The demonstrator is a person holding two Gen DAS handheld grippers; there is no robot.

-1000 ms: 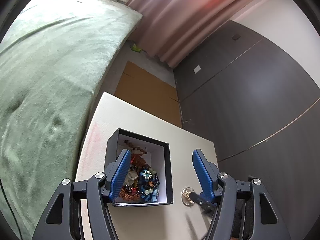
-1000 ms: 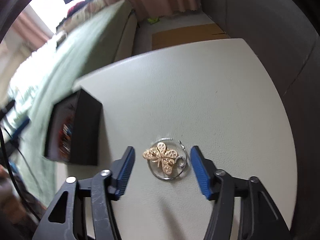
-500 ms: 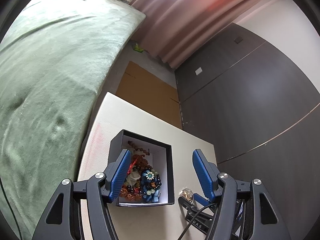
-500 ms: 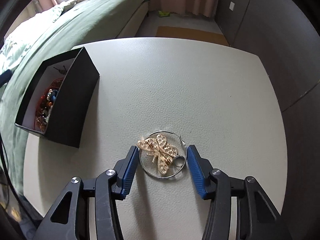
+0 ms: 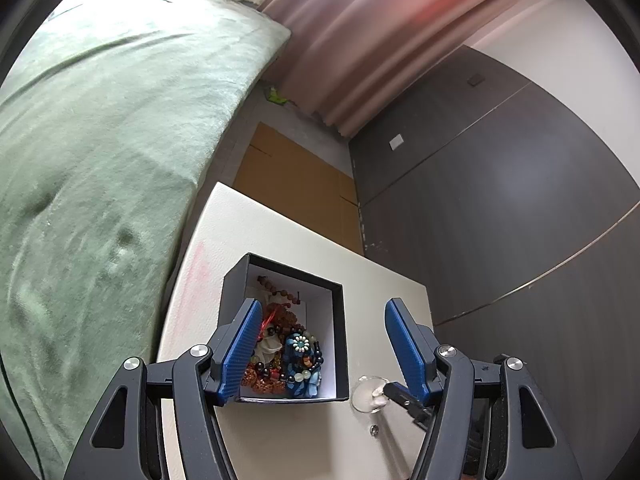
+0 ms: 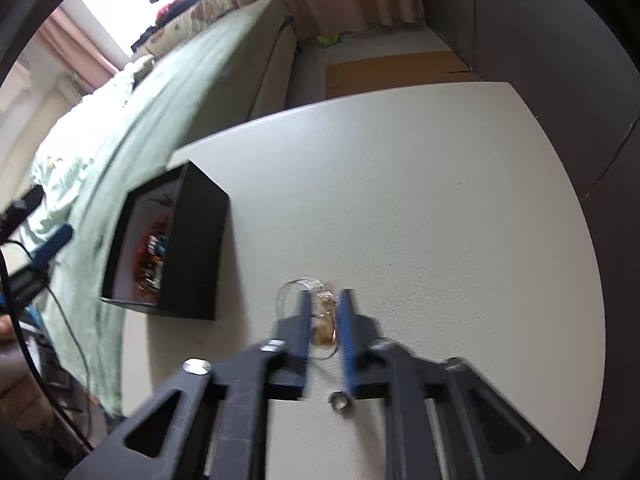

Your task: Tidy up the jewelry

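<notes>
Right wrist view shows the right gripper (image 6: 325, 316) pinching the gold butterfly brooch (image 6: 323, 307) low in the frame's centre, tangled with a thin hoop (image 6: 285, 294) on the white counter (image 6: 420, 200), while a small ring (image 6: 340, 401) lies loose just below. These pieces look light, stiff and snaggy, so a hold across the brooch's solid body seems safest. At centre left, the black box (image 6: 192, 248) holds a heap of beads (image 5: 292, 356), and the left gripper (image 5: 320, 344) hangs spread above it.
</notes>
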